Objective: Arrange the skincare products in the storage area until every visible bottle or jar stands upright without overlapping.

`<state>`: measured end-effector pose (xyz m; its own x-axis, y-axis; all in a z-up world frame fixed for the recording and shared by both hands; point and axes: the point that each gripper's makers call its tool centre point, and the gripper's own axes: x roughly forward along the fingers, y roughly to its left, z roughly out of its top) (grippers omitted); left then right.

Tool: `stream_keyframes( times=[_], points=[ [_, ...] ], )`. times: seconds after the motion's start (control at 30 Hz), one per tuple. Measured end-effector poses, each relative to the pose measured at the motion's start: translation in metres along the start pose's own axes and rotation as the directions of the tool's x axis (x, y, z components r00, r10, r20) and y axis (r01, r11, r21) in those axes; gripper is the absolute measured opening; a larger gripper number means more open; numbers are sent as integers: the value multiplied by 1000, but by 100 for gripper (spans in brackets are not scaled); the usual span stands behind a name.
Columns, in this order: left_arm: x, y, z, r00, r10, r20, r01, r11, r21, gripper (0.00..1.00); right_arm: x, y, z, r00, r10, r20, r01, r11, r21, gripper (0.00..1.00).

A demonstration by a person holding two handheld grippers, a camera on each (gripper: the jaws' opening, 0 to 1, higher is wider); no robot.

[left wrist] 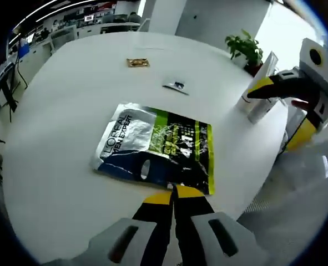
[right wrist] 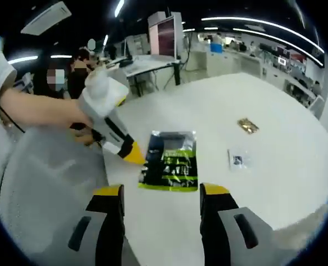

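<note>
A flat silver, green and black L'Oreal Men Expert packet (left wrist: 158, 147) lies on the white round table (left wrist: 69, 111). My left gripper (left wrist: 173, 194) is shut, its yellow tips touching the packet's near edge; I cannot tell whether they pinch it. In the right gripper view the left gripper (right wrist: 134, 155) comes in from the left, tip at the packet (right wrist: 169, 160). My right gripper (right wrist: 161, 191) stands open with nothing between its jaws. In the left gripper view the right gripper (left wrist: 280, 111) hovers open at the table's right edge, beside a silver-white upright item (left wrist: 258, 105).
A small gold sachet (left wrist: 137, 62) (right wrist: 248, 126) and a small clear sachet with dark print (left wrist: 176, 86) (right wrist: 238, 159) lie farther out on the table. A green plant (left wrist: 244, 47) stands beyond the table. A person's arm (right wrist: 36, 113) holds the left gripper. Desks and screens fill the background.
</note>
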<state>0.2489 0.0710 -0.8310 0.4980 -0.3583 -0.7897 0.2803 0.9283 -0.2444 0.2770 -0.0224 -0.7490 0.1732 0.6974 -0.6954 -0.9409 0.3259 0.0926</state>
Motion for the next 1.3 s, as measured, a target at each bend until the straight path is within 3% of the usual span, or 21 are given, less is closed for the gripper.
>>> stream_keyframes(
  times=[0.07, 0.23, 0.33, 0.43, 0.5, 0.6, 0.7, 0.73, 0.93, 1.2, 1.3],
  points=[
    [-5, 2, 0, 1000, 26, 12, -25, 998, -51, 4, 17, -9, 7, 1000, 6, -21, -6, 1000, 5, 49],
    [-14, 11, -2, 996, 75, 41, -64, 975, -214, 7, 46, -24, -1, 996, 17, -82, -12, 998, 56, 45],
    [-14, 12, -1, 996, 66, 58, -47, 956, -290, 14, 55, -25, -9, 993, 27, -116, -20, 998, 61, 43],
    [-11, 14, 0, 997, 57, 57, -36, 947, -319, 18, 70, -34, -17, 988, 33, -149, -23, 997, 68, 43],
    [-9, 15, 1, 997, 50, 62, -25, 939, -343, 20, 69, -35, -19, 988, 35, -151, -23, 996, 82, 42],
    [-6, 11, 6, 995, 26, 100, 18, 910, -415, 21, 69, -32, -17, 988, 44, -148, -30, 995, 99, 40],
    [-2, 12, 14, 986, 11, 168, 84, 835, -544, 21, 77, -41, -13, 988, 49, -149, -34, 994, 103, 37],
    [-3, 10, 12, 987, 13, 162, 80, 828, -555, 21, 80, -45, -12, 987, 49, -150, -34, 994, 106, 36],
    [0, 16, 11, 987, 39, 156, 54, 835, -548, 19, 85, -42, -12, 986, 66, -153, -48, 992, 120, 29],
    [2, 15, 9, 987, 47, 156, 55, 806, -589, 14, 95, -46, -10, 987, 63, -145, -47, 993, 109, 14],
    [4, 17, 9, 986, 45, 159, 57, 808, -587, 13, 100, -50, -13, 988, 52, -148, -37, 994, 99, 9]
  ],
)
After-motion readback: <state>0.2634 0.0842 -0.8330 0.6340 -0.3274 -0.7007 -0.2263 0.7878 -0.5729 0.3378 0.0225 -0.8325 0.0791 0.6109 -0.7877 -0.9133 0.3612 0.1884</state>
